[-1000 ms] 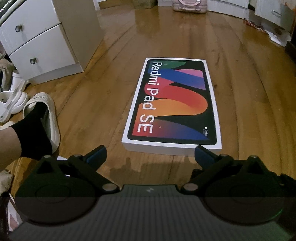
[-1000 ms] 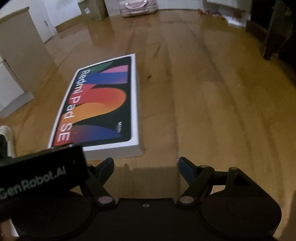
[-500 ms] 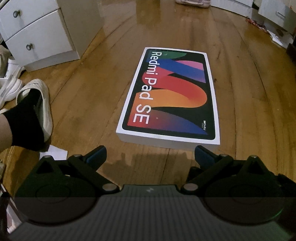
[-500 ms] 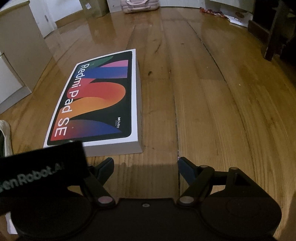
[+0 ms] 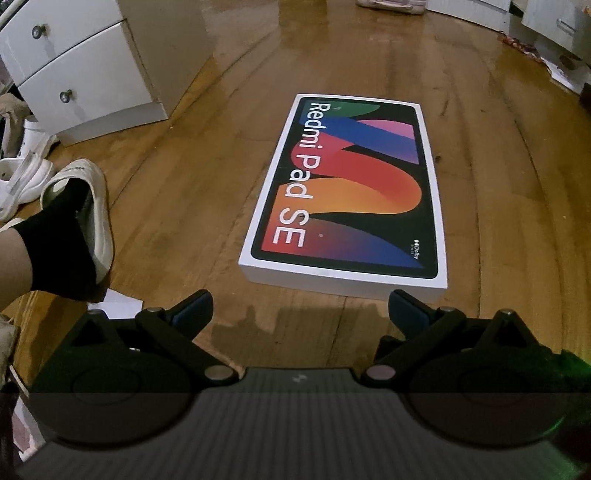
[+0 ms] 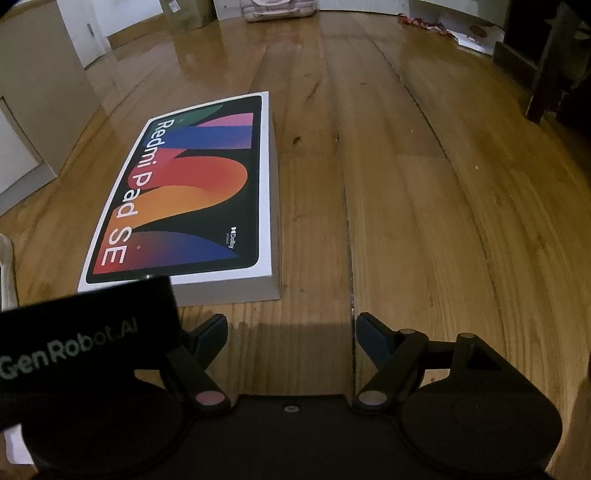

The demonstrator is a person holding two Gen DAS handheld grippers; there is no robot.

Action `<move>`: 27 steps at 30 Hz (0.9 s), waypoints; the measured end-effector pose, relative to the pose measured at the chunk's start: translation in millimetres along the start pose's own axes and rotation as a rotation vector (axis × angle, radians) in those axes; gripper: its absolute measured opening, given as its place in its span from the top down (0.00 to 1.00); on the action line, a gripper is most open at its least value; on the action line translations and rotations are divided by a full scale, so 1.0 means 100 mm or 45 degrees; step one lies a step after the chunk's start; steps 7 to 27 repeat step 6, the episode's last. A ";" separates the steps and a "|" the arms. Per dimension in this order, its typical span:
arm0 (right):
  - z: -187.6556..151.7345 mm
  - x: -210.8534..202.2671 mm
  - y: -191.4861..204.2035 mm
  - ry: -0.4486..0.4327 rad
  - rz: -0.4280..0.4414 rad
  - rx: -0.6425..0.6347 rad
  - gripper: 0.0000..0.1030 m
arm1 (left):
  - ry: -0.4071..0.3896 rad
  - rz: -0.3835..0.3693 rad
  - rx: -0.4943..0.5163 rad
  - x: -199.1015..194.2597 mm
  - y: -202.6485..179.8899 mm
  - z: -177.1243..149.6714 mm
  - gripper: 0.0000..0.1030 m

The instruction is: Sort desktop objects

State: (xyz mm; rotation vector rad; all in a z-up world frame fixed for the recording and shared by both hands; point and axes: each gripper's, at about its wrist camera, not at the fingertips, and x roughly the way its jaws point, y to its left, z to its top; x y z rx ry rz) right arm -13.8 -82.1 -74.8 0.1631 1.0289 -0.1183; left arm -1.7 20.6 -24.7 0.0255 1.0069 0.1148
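Observation:
A white Redmi Pad SE box [image 5: 351,192] with a colourful printed lid lies flat on the wooden floor. It also shows in the right wrist view [image 6: 184,199], left of centre. My left gripper [image 5: 299,308] is open and empty, just short of the box's near edge. My right gripper [image 6: 291,328] is open and empty, to the right of the box's near right corner. The left gripper's body with the GenRobot.AI label [image 6: 85,332] covers the box's near left corner in the right wrist view.
A white drawer cabinet [image 5: 85,70] stands at the left. A person's foot in a black sock and white slipper [image 5: 74,218] is near the left gripper, with more white shoes [image 5: 22,173] beyond. A pink case [image 6: 277,7] and dark furniture legs [image 6: 546,74] stand farther off.
Both grippers have shifted slightly over the last second, and the box sits a little differently in each view. Both stay open and empty. The box has not moved on the floor.

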 end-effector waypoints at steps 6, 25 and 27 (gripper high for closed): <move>0.00 0.00 0.00 0.005 0.000 0.001 0.21 | 0.003 -0.016 0.005 0.00 -0.01 0.01 0.00; 0.00 0.00 0.00 0.005 0.000 0.001 0.21 | 0.003 -0.016 0.005 0.00 -0.01 0.01 0.00; 0.00 0.00 0.00 0.005 0.000 0.001 0.21 | 0.003 -0.016 0.005 0.00 -0.01 0.01 0.00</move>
